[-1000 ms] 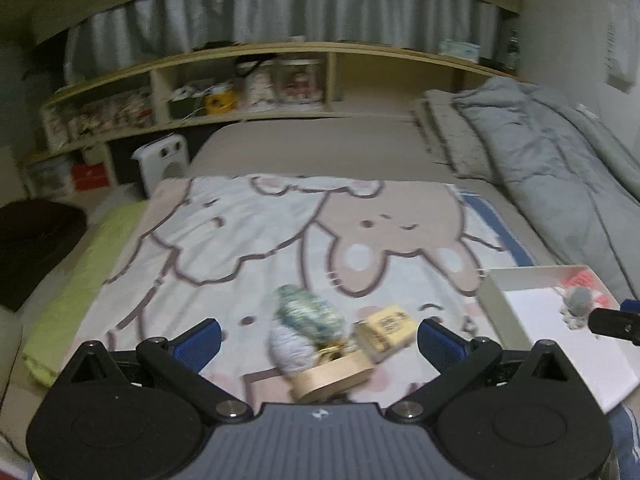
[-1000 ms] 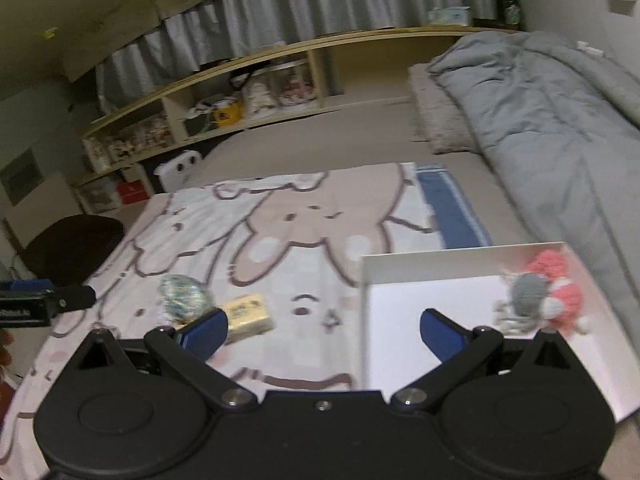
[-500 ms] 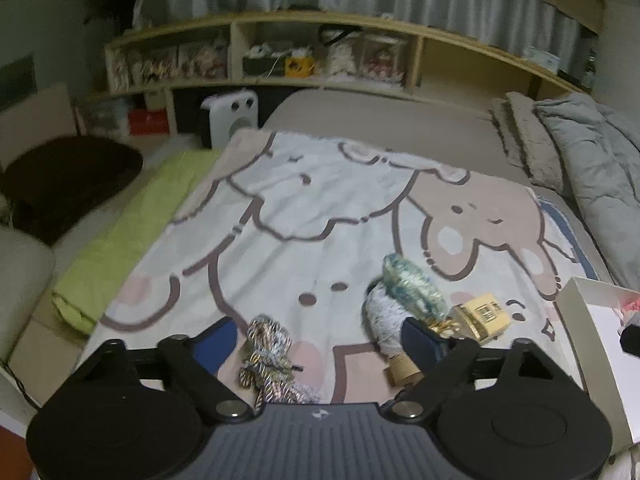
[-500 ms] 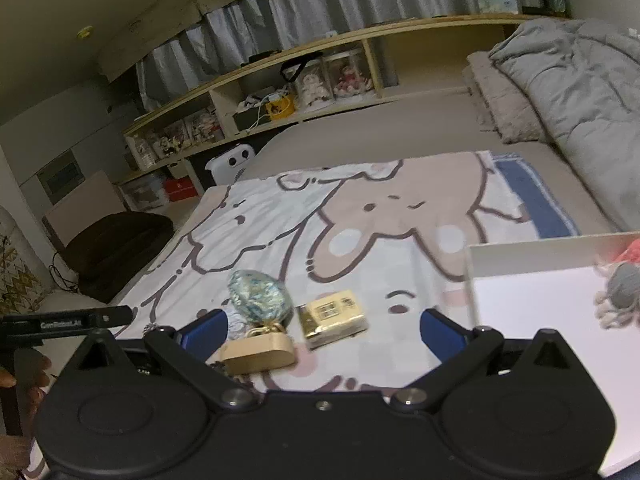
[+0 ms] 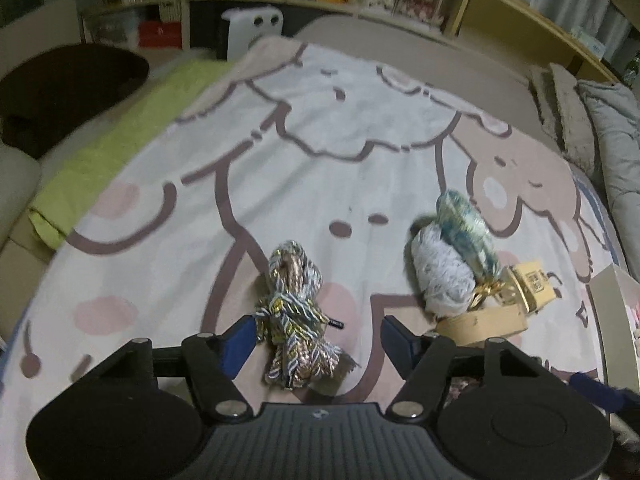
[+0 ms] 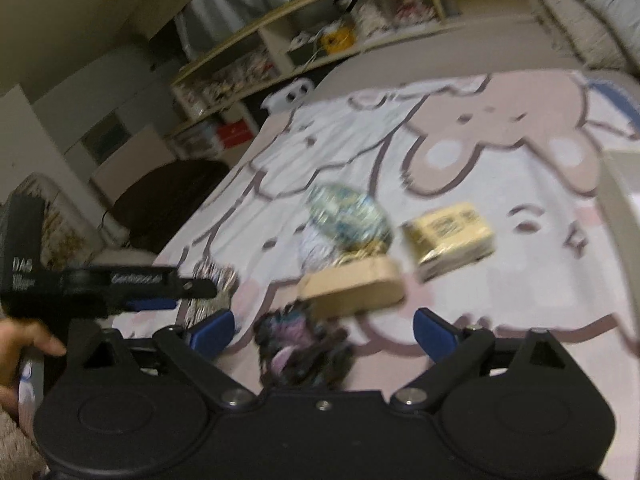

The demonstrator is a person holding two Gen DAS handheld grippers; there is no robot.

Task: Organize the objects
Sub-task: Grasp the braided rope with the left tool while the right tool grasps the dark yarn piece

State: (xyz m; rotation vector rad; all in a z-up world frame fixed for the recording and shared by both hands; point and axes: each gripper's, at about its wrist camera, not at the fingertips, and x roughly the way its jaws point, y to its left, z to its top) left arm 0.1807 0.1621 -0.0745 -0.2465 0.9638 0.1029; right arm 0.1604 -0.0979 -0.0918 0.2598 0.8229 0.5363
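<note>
Both views have swung left: the open left gripper (image 5: 316,338) now brackets the braided cord bundle (image 5: 296,320), likely next; the right gripper (image 6: 322,330) is open too, empty.

Cartoon-print blanket (image 5: 320,168) on bed w/ green sheet (image 5: 108,144) at left edge; wooden shelf (image 5: 400,4) behind (cluttered), white heater (image 5: 252,32), grey duvet (image 5: 616,152) at right.
</note>
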